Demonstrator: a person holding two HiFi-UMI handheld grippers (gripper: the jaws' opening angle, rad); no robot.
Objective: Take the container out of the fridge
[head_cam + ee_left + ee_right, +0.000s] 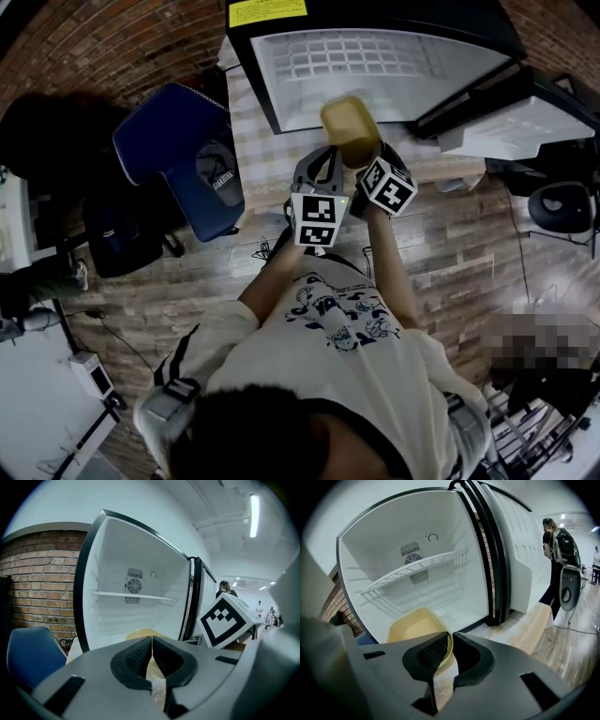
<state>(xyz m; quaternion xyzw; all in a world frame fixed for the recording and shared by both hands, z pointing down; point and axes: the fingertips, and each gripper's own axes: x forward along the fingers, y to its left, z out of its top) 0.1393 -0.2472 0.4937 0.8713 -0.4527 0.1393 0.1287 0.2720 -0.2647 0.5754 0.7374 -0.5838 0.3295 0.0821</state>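
head view: the person stands at a table (pixel 249 141) with a patterned cloth. a small fridge (pixel 375 56) sits on it, door (pixel 511 117) swung open to the right. yellow container (pixel 350 129) is at the fridge mouth, over its front edge; can't tell if it is inside or just outside. right gripper (pixel 364 155) has it by the near rim. left gripper (pixel 330 157) is just beside it. blue chair (pixel 178 155) is left of the table, brick wall (pixel 112 47) behind it, wood floor (pixel 469 253) under everything. yellow label (pixel 267 11) is on the fridge top.

left gripper view: left gripper (pixel 152 641) jaws pressed together, tips touching, nothing clamped. a pale yellow sliver of the container shows past the tips. fridge interior is white, with one wire shelf (pixel 136 596) across it and a fan vent (pixel 134 586) on the back wall. the right gripper's marker cube (pixel 227 620) is close on the right.

right gripper view: right gripper (pixel 451 641) jaws are narrow and clamped on the container wall, one pad inside the rim, one outside. container is open-topped and tilted a bit, its inside bare. it sits low in front of the fridge opening, below the wire shelf. another person (pixel 551 564) stands in the room off to the right.
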